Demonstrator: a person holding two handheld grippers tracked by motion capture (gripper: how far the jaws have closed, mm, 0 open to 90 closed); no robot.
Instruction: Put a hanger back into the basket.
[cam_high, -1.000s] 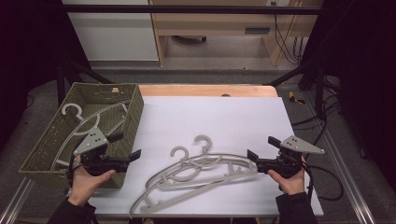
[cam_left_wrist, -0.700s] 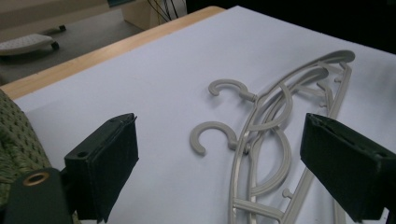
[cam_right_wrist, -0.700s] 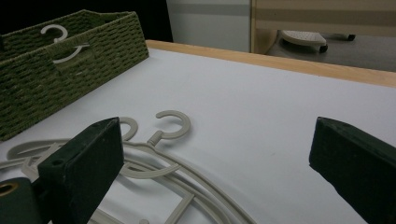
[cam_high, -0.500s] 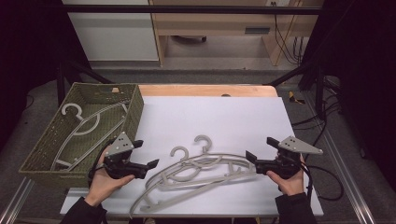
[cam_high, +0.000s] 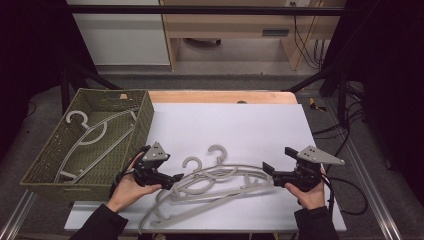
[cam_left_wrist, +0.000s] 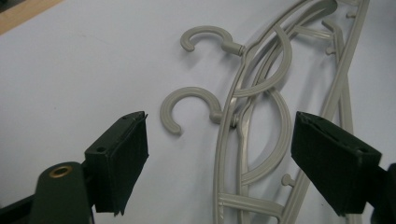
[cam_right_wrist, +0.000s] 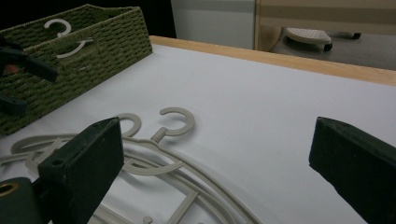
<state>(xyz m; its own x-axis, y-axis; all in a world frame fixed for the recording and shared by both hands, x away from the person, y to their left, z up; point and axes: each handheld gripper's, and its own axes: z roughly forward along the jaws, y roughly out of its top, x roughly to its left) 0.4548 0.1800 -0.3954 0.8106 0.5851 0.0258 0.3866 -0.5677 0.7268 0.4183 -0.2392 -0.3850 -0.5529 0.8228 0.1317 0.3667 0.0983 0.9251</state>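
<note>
Sitting at the table's (cam_high: 235, 125) left edge, the green woven basket (cam_high: 142, 120) holds one grey hanger (cam_high: 95, 135) and overhangs the white sheet's corner. Just to its right, the left gripper (cam_high: 172, 181) hovers over the near ends of the hangers on the table (cam_high: 220, 182); its jaws have just been closing a little but stand wide apart, pads clear of the plastic, with the lower hanger's neck and hook (cam_left_wrist: 187, 109) lying between them in the left gripper view. Two hangers lie stacked and overlapping across the front middle of the sheet, hooks pointing away from the person. Beyond them the sheet is bare up to the wooden far edge. At the right end of the pile, the right gripper (cam_high: 266, 170) rests low with its jaws spread and unloaded, just beside the hangers' arms, open sheet between it and the table's right edge.
</note>
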